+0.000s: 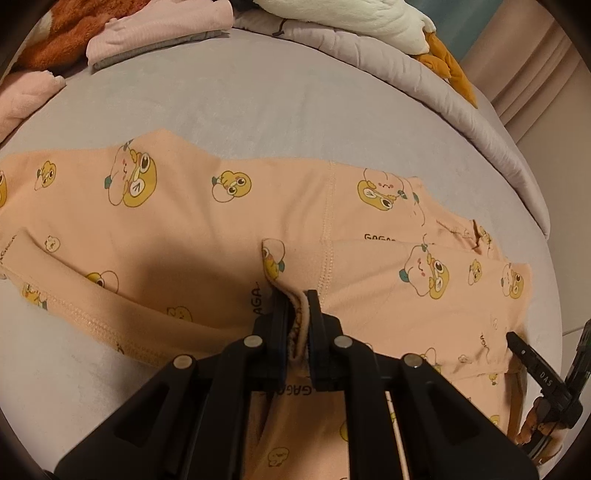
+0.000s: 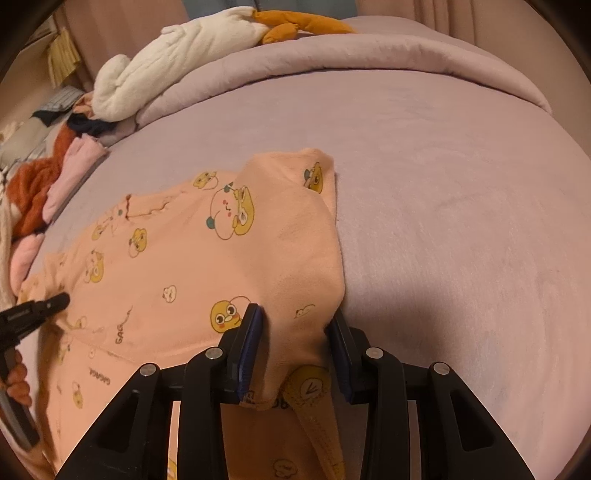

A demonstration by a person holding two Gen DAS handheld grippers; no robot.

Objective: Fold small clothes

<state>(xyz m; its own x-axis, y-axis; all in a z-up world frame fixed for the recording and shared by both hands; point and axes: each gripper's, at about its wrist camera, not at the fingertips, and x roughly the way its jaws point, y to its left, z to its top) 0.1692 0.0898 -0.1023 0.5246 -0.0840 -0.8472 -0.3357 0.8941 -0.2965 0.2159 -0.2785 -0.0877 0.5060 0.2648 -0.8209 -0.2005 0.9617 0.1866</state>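
Observation:
A peach child's garment (image 1: 207, 229) printed with yellow cartoon figures lies spread on the grey bed sheet (image 1: 258, 110). My left gripper (image 1: 297, 295) is shut on a pinched fold of its near edge. In the right wrist view the same garment (image 2: 166, 266) lies to the left. My right gripper (image 2: 295, 314) has its jaws partly apart with a hump of the garment's end between them, so the cloth sits loosely inside. The right gripper's finger (image 1: 524, 350) shows at the far right of the left wrist view. The left gripper's finger (image 2: 40, 306) shows at the left edge of the right wrist view.
A rolled grey duvet (image 2: 369, 55) runs along the far side of the bed. A white and orange plush toy (image 2: 177, 51) lies on it. Pink and rust-red clothes (image 1: 110, 33) are piled at the far left corner. Bare sheet (image 2: 461, 221) stretches to the right.

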